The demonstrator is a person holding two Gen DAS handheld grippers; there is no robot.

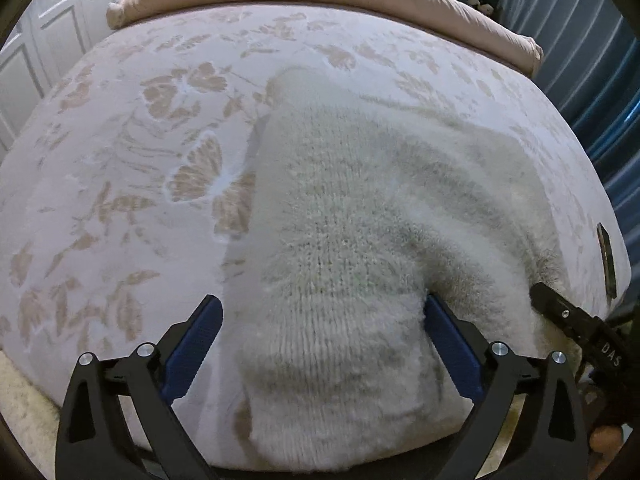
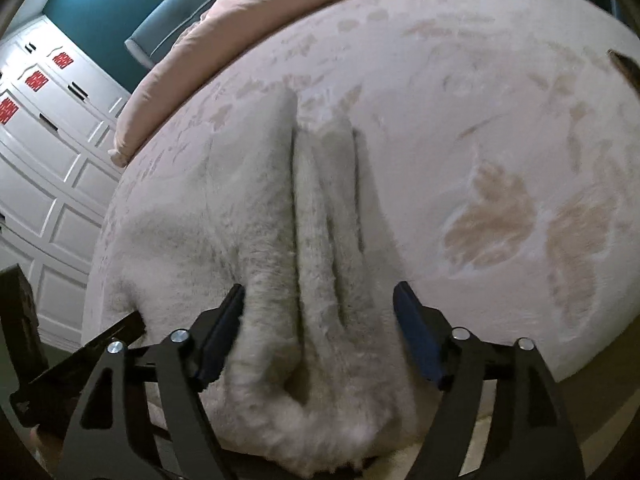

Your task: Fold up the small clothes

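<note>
Fuzzy white knit sweater (image 1: 344, 240) lies folded on the floral bedspread (image 1: 120, 184), near its front edge. Left gripper (image 1: 322, 334) spread wide w/ a folded edge between its pads, not pinched. Right gripper (image 2: 320, 320) spread too, straddling the sweater's folds, no squeeze.

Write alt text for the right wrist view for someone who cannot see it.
A fuzzy white knit garment, bunched into long folds, lies on a pale floral bedspread between the blue pads of the open right claw. A pink duvet and white cabinet doors show behind.
</note>
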